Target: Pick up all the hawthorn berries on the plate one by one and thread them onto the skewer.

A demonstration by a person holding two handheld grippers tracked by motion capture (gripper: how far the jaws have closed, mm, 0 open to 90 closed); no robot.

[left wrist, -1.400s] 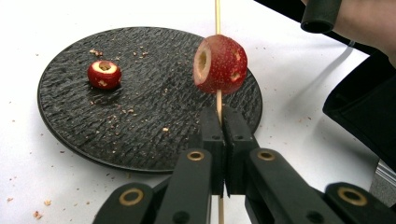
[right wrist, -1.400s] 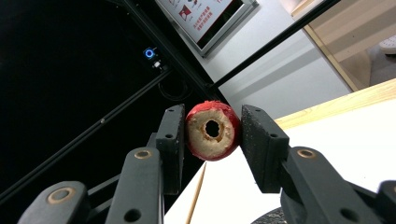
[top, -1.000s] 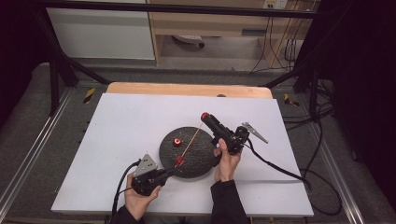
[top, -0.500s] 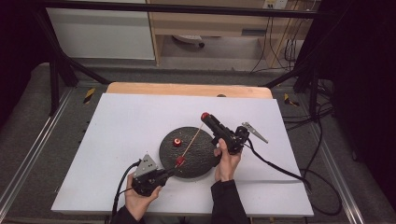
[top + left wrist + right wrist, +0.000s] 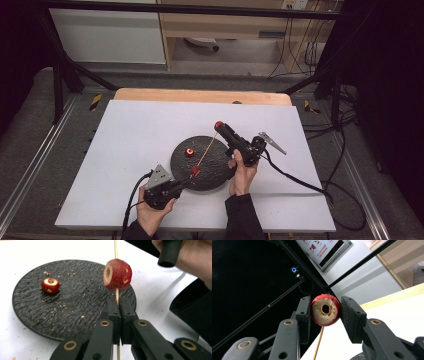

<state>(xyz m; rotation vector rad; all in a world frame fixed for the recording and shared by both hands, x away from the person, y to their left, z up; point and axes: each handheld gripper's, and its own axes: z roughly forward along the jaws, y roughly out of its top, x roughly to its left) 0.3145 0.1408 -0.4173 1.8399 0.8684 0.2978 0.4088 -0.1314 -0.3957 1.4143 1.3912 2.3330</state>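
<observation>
My left gripper (image 5: 119, 315) is clamped tight on the lower part of a thin wooden skewer (image 5: 116, 293), at the near edge of the black slate plate (image 5: 32, 307). Just above my jaws on that skewer sits a cored red hawthorn fruit (image 5: 117, 274), threaded through, its pale hollow turned toward the plate's middle. From above, the left gripper (image 5: 186, 181) comes in over the plate's (image 5: 215, 172) near rim, and the skewer (image 5: 206, 151) runs slanting across the plate to my right gripper (image 5: 219, 125), which is raised above the plate's far edge.

My right gripper (image 5: 325, 310) is closed on a second cored hawthorn (image 5: 325, 310), both pads pressing its sides, the hole facing the camera and the skewer (image 5: 319, 341) showing just beneath it.

A third hawthorn (image 5: 50, 285), also cored, lies loose on the plate left of centre, among scattered crumbs. The plate rests on a white table (image 5: 130, 130).
</observation>
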